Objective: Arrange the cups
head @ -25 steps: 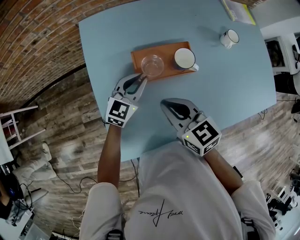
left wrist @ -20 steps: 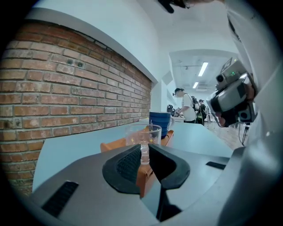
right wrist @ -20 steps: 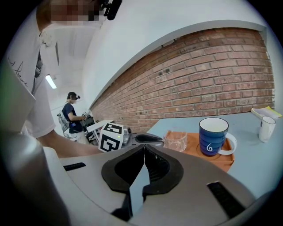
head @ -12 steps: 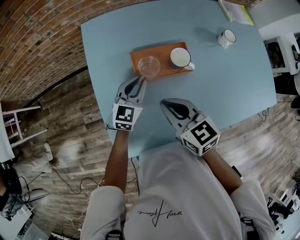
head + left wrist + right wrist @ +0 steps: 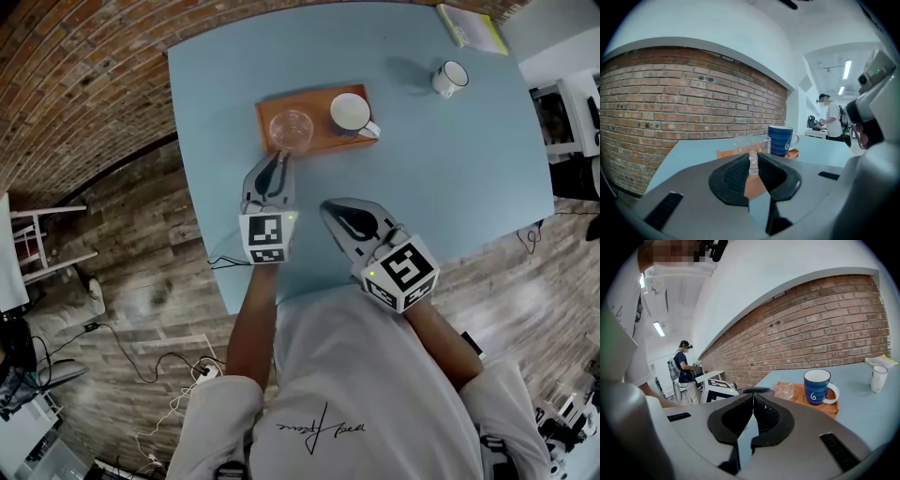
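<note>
In the head view, the left tool (image 5: 282,157) is clamped on the near rim of the clear glass cup (image 5: 291,129). The cup stands on the left end of the orange tray (image 5: 319,142), on the far-left part of the blue counter (image 5: 450,169). The blue mug (image 5: 350,112) stands just right of it on the same tray, and a small white mug (image 5: 450,78) waits well apart at the far right. What has changed over the last second is the angle, not the grip. The left forearm has swung in toward the body, and the tool, which slanted in from the left, now points almost straight away from us. The glass keeps its spot on the tray. We read that as squaring up the wrist before a lift or a slide, so the glass has yet to be rearranged. The right tool (image 5: 330,206) hovers over the near counter, closed on nothing, much as before. In the left gripper view, the glass wall sits pinched between the two pads, with the blue mug just beyond to the right. In the right gripper view, the jaws meet with nothing between them, and the tray, the glass and both mugs lie ahead, apart from this tool.
</note>
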Available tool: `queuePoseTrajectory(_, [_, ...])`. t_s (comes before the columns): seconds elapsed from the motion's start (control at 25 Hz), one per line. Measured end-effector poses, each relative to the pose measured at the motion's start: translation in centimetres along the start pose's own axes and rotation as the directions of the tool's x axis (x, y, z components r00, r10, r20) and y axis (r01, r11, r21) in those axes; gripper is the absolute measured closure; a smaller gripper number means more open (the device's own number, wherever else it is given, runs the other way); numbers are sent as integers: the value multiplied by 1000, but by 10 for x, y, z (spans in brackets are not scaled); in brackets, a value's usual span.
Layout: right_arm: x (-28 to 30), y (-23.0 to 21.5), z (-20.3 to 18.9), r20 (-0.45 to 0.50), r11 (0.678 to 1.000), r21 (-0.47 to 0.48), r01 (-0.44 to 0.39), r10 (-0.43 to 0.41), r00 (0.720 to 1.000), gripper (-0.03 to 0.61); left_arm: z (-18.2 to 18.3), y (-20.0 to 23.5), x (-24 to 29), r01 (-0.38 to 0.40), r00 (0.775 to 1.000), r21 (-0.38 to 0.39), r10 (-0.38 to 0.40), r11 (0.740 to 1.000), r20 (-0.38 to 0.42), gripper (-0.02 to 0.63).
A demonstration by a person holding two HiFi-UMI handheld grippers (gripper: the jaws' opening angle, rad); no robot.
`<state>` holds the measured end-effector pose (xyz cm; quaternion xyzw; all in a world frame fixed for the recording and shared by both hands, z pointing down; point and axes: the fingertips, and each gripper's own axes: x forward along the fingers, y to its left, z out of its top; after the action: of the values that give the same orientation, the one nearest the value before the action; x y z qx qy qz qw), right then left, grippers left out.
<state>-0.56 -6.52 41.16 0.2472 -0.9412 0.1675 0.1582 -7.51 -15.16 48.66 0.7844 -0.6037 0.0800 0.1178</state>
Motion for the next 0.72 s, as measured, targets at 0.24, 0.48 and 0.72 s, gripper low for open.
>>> queuePoseTrajectory(0.24, [-16,-3,-6,2,1000,0,2,-2,1000,557,2,-4,-1,-120,992,8,119,993,30,559])
queuePoseTrajectory(0.48, [-28,-7,-14,-7,1000,11,11,-11,1000,557,3,-7,4,-222,974,-25,223,975,50,558])
queuePoseTrajectory(0.72, [-36,-7,-26,-28,1000,19,15,-15,999,557,5,-8,9,-308,948,-67,312,949,66,558])
